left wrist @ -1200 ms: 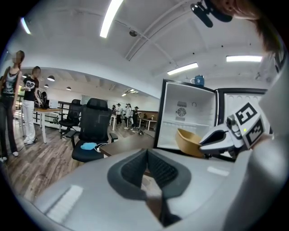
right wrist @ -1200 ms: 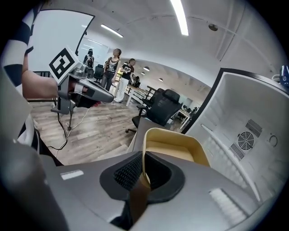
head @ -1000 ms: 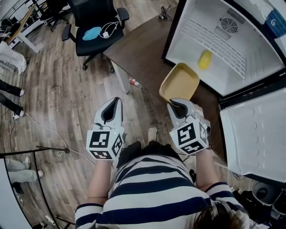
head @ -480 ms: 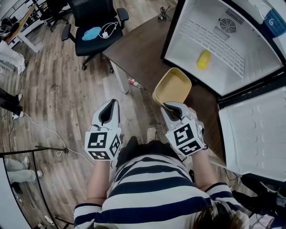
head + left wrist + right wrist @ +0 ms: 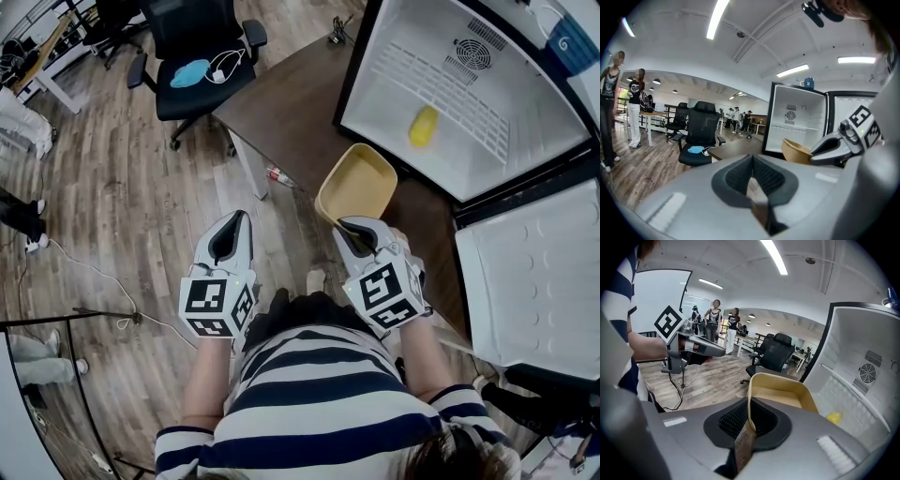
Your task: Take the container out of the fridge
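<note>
A tan open-topped container [image 5: 356,183] hangs in the air in front of the open fridge [image 5: 469,103], over the brown table's edge. My right gripper [image 5: 351,227] is shut on its near rim; in the right gripper view the thin wall of the container [image 5: 783,397] runs down between the pads of that gripper [image 5: 749,414]. My left gripper [image 5: 233,228] is off to the left over the floor, shut with nothing in it, and stays apart from the container. From the left gripper [image 5: 751,161] view, the container [image 5: 794,151] shows in front of the fridge.
A small yellow item [image 5: 423,125] lies on the fridge's white shelf. The fridge door [image 5: 534,272] stands open at the right. A brown table [image 5: 281,103] runs under the container, with a black office chair [image 5: 197,56] behind it. People stand far off in the room.
The right gripper has drawn the container a little to the left and away from the fridge. The left gripper has barely moved.
</note>
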{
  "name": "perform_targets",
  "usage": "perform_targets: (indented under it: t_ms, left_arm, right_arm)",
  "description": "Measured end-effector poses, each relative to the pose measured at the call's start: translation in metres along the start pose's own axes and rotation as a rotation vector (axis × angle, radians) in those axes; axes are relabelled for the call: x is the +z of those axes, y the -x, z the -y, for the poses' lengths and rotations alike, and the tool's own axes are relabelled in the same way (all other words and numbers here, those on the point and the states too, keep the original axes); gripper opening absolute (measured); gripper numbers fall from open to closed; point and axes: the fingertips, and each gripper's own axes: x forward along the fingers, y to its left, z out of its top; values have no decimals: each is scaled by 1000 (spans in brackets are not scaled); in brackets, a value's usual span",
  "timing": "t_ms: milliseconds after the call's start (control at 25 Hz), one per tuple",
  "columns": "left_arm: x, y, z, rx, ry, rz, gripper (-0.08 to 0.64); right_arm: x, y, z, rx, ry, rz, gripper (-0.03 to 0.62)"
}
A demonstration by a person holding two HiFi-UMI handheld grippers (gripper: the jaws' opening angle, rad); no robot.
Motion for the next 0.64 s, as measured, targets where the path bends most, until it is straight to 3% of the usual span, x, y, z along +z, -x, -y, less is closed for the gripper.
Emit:
perform_targets:
  t_ms: [640]
  left_arm:
    - [2, 0, 6, -29, 14, 1, 0]
  right_arm:
    - [9, 2, -7, 26, 32, -3, 15]
